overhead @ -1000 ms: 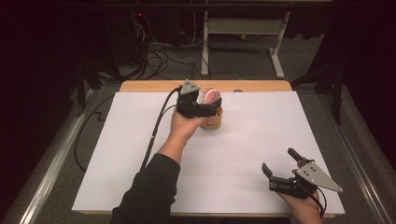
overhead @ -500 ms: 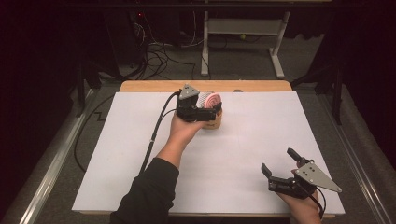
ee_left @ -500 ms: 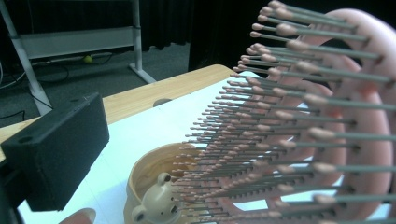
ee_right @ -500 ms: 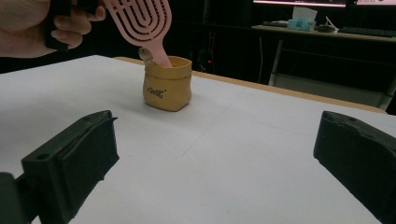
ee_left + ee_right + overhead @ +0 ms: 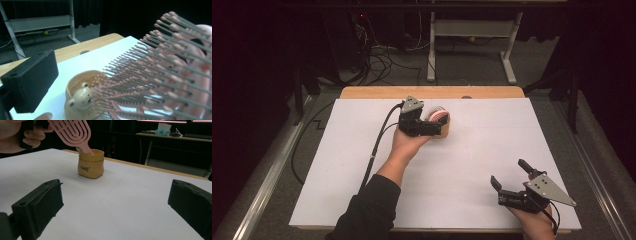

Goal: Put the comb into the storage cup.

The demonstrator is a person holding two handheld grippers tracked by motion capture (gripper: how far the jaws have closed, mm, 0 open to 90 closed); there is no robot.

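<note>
White table (image 5: 472,165): left gripper (image 5: 424,126) holds pink hairbrush (image 5: 71,131) in cup (image 5: 91,163).

A cup (image 5: 441,130) stood on the table (image 5: 492,135) toward its far edge, a little left of the middle. A hairbrush (image 5: 72,131) leaned with its handle end inside the cup and its head up and to the left. The left gripper (image 5: 424,125) sat just left of the cup, at the brush. The right gripper (image 5: 512,187) hovered near the front right corner, well apart from the cup.
</note>
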